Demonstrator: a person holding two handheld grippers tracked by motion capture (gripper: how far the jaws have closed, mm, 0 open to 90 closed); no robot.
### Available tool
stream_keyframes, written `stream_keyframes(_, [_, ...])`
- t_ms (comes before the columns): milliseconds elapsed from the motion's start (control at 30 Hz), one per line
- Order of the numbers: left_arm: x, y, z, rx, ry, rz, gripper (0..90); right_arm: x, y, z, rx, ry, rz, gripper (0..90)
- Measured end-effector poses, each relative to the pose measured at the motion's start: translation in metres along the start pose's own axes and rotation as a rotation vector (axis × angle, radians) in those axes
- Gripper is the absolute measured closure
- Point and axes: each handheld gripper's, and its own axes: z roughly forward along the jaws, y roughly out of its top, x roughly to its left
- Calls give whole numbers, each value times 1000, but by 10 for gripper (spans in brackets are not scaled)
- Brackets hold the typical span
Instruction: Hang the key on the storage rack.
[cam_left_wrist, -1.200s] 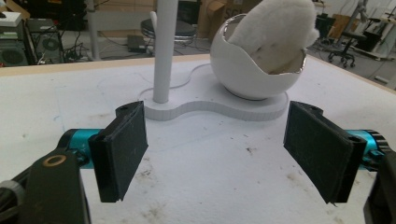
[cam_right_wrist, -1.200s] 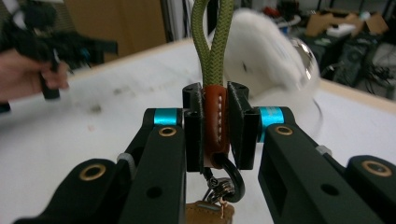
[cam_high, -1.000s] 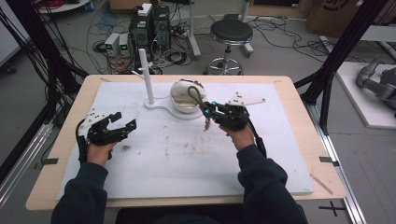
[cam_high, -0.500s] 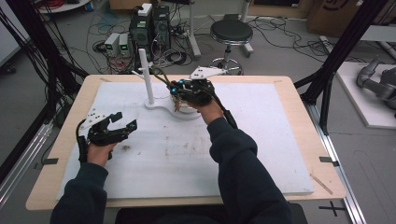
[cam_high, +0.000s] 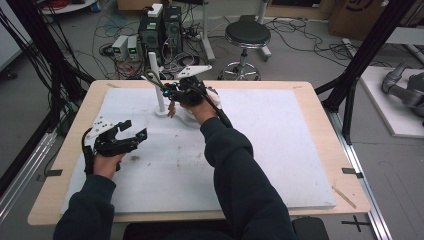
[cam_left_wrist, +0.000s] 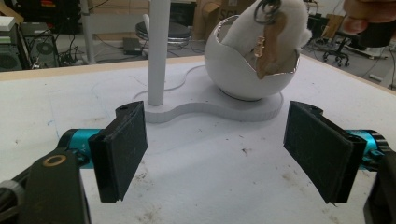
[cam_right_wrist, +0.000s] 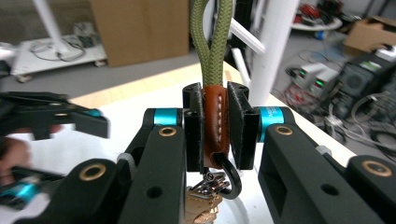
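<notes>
Right gripper is clamped on the keychain's stiff leather wrap, best hold since the soft cord loop flops and the light keys dangle, carrying it beside the white post above the bowl; left gripper idles wide open.
</notes>
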Motion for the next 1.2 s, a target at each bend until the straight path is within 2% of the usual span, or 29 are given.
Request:
stream_keyframes(33, [0,0,0,-2,1,0,214,-1,0,2,4,-8,7,787])
stream_keyframes(67, [0,0,0,-2,1,0,214,-3,1,8,30,-34,17,786])
stream_keyframes(133, [0,0,0,-2,1,-1,214,-5,2,12,51,-45,21,787])
stream_keyframes(233, [0,0,0,5,-2,3,214,-4,3,16,54,-48,16,787])
stream_keyframes(267, [0,0,0,7,-3,4,214,-3,4,21,85,-69,17,787])
stream_keyframes(300, [-1,0,0,6,-2,3,214,-3,4,21,85,-69,17,787])
stream_keyframes(367, [-1,0,0,5,-2,4,214,-4,2,26,104,-100,22,786])
stream_keyframes(433, [0,0,0,6,-4,1,214,-5,1,28,105,-97,39,777])
stream_keyframes(500, [0,-1,-1,5,-3,-4,215,-5,0,28,102,-98,46,762])
stream_keyframes(533, [0,-2,-1,7,-1,-6,217,-6,0,25,91,-96,58,659])
stream_keyframes(567, [1,-3,-1,7,-3,-8,217,-6,0,25,91,-96,58,659])
stream_keyframes(667, [1,-2,-2,-1,0,-9,220,-8,3,17,70,-97,49,614])
stream_keyframes(700, [0,-2,-2,-1,-1,-12,220,-10,4,10,62,-105,45,580])
stream_keyframes(767, [0,-2,-2,0,-1,-10,220,-12,3,5,56,-111,48,571])
stream_keyframes(800, [0,-2,-2,1,-1,-9,220,-16,2,-4,51,-117,56,548])
stream_keyframes(833, [0,-3,-2,-1,1,-11,220,-16,2,-4,51,-117,56,548])
stream_keyframes(900, [0,-3,-2,4,-1,-5,220,-22,-2,-22,35,-127,55,501])
stream_keyframes(1000, [0,-3,-2,5,-1,-3,220,-27,-4,-32,47,-128,61,453])
stream_keyframes(1033, [-1,-3,-1,8,-4,-1,220,-34,-8,-45,44,-134,66,404])
stream_keyframes(1100, [-1,-3,-1,8,-6,0,221,-36,-10,-51,44,-142,63,373])
stream_keyframes(1167, [-1,-3,-1,9,-8,0,220,-43,-13,-67,61,-161,70,281])
stream_keyframes(1200, [-1,-3,-1,9,-10,-1,220,-43,-13,-67,61,-161,70,281])
